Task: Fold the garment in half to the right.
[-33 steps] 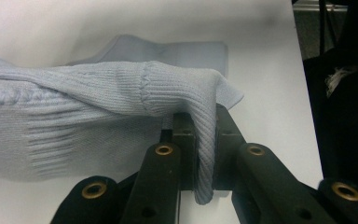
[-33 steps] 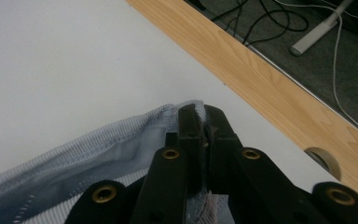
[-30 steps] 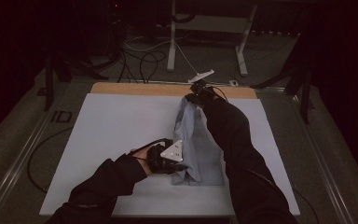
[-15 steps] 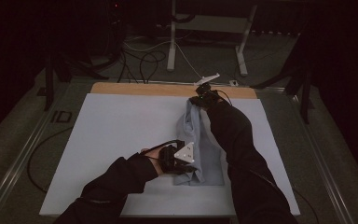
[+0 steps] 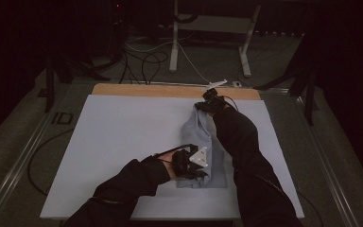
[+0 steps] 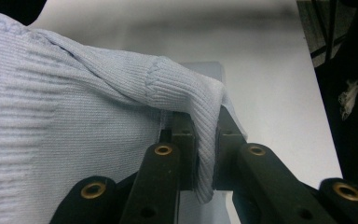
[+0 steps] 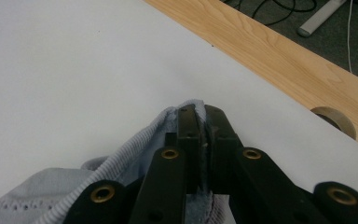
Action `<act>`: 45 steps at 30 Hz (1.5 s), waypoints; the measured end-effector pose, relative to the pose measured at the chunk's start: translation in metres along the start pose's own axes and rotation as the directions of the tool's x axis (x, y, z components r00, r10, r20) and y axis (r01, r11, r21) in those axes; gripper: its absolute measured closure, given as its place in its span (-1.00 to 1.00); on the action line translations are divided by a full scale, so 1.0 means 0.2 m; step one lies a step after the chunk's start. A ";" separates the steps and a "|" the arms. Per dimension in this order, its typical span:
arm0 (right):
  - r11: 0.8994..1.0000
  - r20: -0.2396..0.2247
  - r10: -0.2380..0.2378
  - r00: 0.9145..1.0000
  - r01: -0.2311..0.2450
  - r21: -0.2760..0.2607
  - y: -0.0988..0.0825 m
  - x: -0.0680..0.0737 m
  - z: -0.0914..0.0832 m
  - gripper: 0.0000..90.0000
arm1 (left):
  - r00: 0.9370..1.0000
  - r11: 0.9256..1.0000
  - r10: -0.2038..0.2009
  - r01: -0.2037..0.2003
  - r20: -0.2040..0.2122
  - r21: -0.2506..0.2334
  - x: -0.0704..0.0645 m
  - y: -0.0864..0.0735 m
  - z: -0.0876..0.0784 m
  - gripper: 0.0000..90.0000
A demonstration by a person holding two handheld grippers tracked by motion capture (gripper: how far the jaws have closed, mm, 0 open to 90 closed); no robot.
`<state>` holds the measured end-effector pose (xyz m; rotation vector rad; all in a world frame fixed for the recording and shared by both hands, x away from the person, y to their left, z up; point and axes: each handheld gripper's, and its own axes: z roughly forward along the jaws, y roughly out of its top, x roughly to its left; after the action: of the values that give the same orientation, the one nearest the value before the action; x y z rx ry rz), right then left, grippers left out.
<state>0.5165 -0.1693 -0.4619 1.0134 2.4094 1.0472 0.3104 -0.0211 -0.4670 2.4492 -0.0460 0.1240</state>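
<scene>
- Overhead, my left gripper [image 5: 196, 163] and right gripper [image 5: 208, 105] hold opposite ends of the pale blue knit garment [image 5: 201, 135] on the white table [image 5: 123, 137].
- Left gripper view: my jaws pinch a ribbed fold.
- Right gripper view: my jaws clamp its edge near the wooden strip [image 7: 279, 56].

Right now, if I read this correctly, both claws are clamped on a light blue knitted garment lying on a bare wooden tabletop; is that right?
Not quite. The left claw and right claw are indeed clamped on the light blue knitted garment, but it lies on a white sheet covering the table; wood shows only as a strip along the far edge. The high view shows this.
</scene>
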 end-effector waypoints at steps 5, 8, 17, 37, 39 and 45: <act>1.000 -0.006 0.001 1.000 -0.001 0.002 -0.02 -0.01 0.00 0.91 | 1.000 1.000 -0.001 0.001 0.021 0.004 0.00 0.03 0.05 0.86; 1.000 -0.017 0.017 1.000 -0.017 -0.006 -0.03 -0.02 0.00 0.89 | 0.999 1.000 0.001 -0.001 0.037 0.013 0.00 0.04 0.08 0.85; 0.998 -0.048 0.043 0.998 -0.044 -0.032 -0.08 -0.05 -0.03 -0.24 | 0.992 1.000 0.028 -0.029 0.123 0.008 -0.03 0.10 0.16 0.22; 0.998 -0.065 0.030 0.997 -0.033 -0.048 -0.12 -0.07 -0.12 -0.78 | 0.990 0.999 -0.015 0.020 0.137 -0.037 -0.03 0.11 0.11 -0.99; 0.998 -0.071 0.030 0.997 -0.033 -0.050 -0.12 -0.07 -0.13 -0.78 | 0.991 0.999 -0.015 0.020 0.132 -0.041 -0.03 0.11 0.10 -0.99; 0.998 -0.073 0.009 0.997 -0.013 -0.058 -0.10 -0.05 -0.18 -0.78 | 0.991 0.998 -0.029 0.036 0.128 -0.055 -0.02 0.10 0.07 -0.98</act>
<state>0.4945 -0.2047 -0.4519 0.9862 2.4173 1.1709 0.3053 -0.0450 -0.4653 2.3963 -0.0650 -0.0472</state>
